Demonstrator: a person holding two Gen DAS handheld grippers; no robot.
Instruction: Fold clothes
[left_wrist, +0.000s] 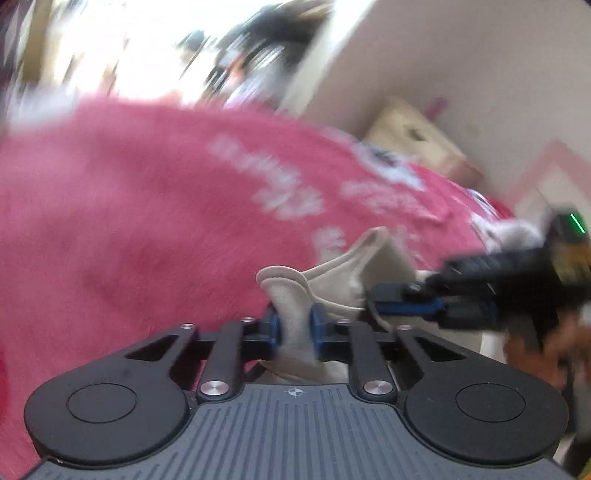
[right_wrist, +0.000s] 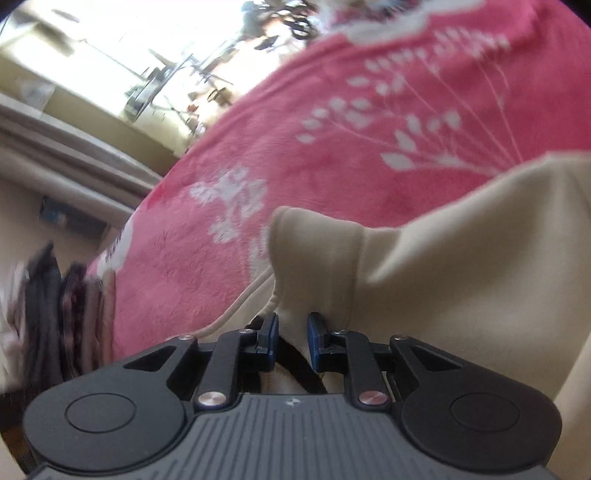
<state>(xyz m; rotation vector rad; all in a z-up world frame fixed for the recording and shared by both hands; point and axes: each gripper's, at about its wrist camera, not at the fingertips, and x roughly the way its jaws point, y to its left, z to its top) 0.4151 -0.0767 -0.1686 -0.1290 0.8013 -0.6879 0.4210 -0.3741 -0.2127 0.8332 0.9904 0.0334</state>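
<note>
A cream garment (left_wrist: 332, 275) is pinched at a bunched edge by my left gripper (left_wrist: 295, 326), whose blue pads press on the cloth from both sides. In the left wrist view the right gripper (left_wrist: 406, 306) holds the same garment just to the right. In the right wrist view my right gripper (right_wrist: 292, 334) is shut on a folded hem of the cream garment (right_wrist: 461, 266), which spreads to the right. A black cord or strap (right_wrist: 295, 365) shows under the cloth between the fingers. The garment hangs above a pink blanket (right_wrist: 332, 155) with white flower prints.
The pink blanket (left_wrist: 129, 206) covers the bed across both views. A stack of dark folded clothes (right_wrist: 55, 314) lies at the bed's left edge. A cardboard box (left_wrist: 413, 136) stands by the wall (left_wrist: 480, 55). A bright window (right_wrist: 147, 48) sits beyond the bed. Both views are motion-blurred.
</note>
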